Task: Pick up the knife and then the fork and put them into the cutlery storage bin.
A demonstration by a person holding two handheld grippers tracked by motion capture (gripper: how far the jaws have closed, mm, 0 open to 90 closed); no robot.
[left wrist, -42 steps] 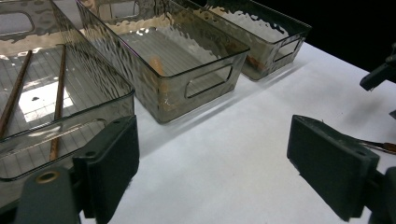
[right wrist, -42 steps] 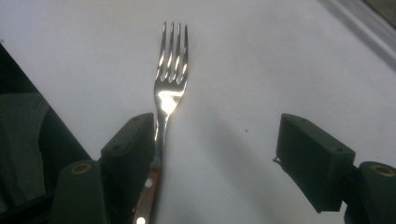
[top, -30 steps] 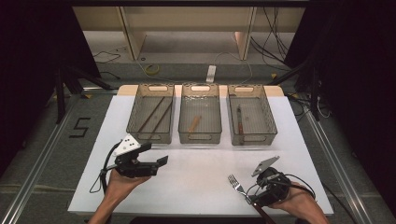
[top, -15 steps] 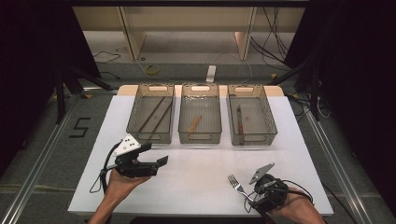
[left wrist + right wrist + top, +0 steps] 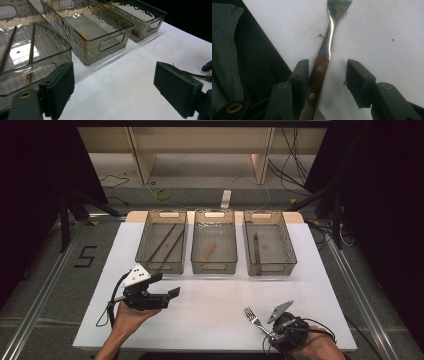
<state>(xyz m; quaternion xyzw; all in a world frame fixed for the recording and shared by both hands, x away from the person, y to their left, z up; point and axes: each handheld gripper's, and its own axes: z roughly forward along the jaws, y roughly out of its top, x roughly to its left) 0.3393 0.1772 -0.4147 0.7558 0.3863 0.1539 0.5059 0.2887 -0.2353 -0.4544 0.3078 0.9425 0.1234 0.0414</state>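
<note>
The right gripper, its fingers just closing but not yet pressing, straddles the wooden-handled steel fork lying on the white bench, while the left gripper hovers wide open, empty.

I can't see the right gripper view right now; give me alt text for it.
A fork lies on the white table, its wooden handle between the right tool's jaws, which have just been closing: one jaw sits beside the handle, the other stands apart. Dark fabric fills the left edge.
</note>
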